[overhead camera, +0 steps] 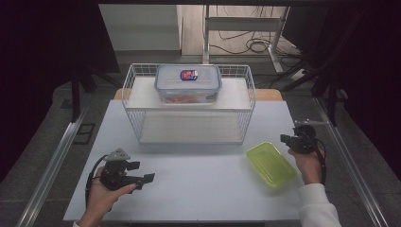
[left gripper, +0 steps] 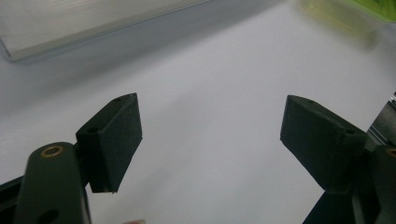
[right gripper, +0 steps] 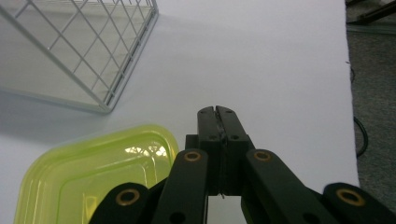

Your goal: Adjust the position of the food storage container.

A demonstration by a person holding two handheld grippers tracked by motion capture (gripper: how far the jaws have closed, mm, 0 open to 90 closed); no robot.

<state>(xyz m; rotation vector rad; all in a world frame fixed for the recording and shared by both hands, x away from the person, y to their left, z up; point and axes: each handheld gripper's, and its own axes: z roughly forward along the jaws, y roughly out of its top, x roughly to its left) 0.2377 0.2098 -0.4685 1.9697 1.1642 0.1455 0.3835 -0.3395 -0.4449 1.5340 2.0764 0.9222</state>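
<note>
I read my right gripper [right gripper: 218, 114] as fully closed on nothing — it sits just right of the green lid [overhead camera: 271, 164], not touching it. My left gripper [overhead camera: 142, 172] stands wide open and empty over the table [overhead camera: 198, 189] — well apart from the wire basket [overhead camera: 189, 106].

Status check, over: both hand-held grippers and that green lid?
Left hand-held gripper open, empty. Right hand-held gripper shut, empty. Green lid flat on table, untouched. Path clear.
</note>
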